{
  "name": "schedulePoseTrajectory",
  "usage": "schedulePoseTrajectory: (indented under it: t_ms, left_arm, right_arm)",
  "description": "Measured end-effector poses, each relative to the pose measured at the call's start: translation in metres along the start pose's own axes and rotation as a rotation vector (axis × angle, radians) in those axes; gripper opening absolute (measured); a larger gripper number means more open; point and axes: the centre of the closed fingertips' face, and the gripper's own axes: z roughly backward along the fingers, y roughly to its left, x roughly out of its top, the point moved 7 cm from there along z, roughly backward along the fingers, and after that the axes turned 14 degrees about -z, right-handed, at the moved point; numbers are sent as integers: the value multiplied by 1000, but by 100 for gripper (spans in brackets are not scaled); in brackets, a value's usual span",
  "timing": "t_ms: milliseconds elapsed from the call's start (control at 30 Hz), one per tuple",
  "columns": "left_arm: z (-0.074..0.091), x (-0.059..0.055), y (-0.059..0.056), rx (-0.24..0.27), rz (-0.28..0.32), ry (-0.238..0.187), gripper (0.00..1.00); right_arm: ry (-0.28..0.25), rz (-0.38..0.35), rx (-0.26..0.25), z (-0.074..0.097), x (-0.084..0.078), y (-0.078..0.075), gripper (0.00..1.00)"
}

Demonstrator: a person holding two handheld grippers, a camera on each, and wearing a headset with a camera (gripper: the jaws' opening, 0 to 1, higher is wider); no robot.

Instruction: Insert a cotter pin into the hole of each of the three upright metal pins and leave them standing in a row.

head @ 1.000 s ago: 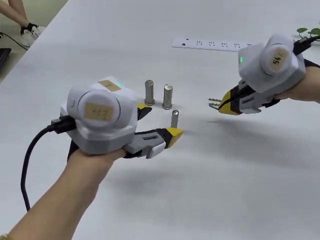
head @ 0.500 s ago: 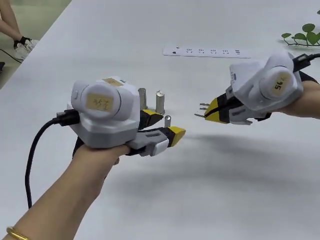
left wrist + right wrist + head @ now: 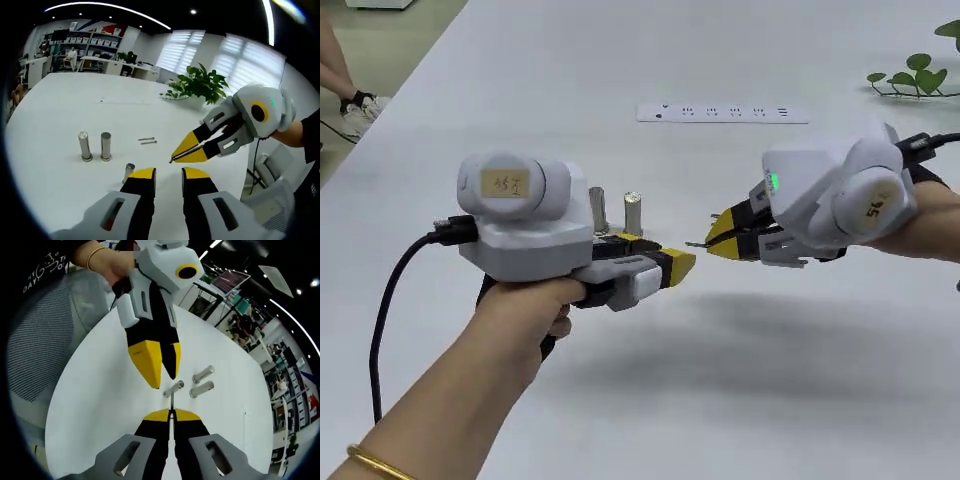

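Lower parts of the tall pins lost behind the left gripper in the head view. Foot of the short pin tucked behind a jaw tip in the left gripper view. Held end of the cotter pin buried between the closed jaws of the right gripper. Holes in the pins too small to make out. Contact between cotter pin tip and short pin impossible to judge. Plant cut off by the head view's right edge.
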Motion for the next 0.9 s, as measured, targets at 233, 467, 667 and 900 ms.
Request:
schedulePoseTrajectory:
  t_ms: [233, 467, 667, 900]
  left_arm:
    - [0, 0, -3, -20, 73, -27, 13]
    - [1, 1, -4, -29, 122, -49, 6]
    - [1, 0, -5, -36, 147, -54, 3]
    - [1, -1, -4, -34, 169, -63, 2]
  right_arm:
    - [-21, 20, 8, 1, 8, 7, 0]
    - [-27, 40, 12, -1, 12, 10, 0]
    - [-37, 40, 7, -2, 15, 10, 0]
    - [-45, 42, 7, -2, 18, 11, 0]
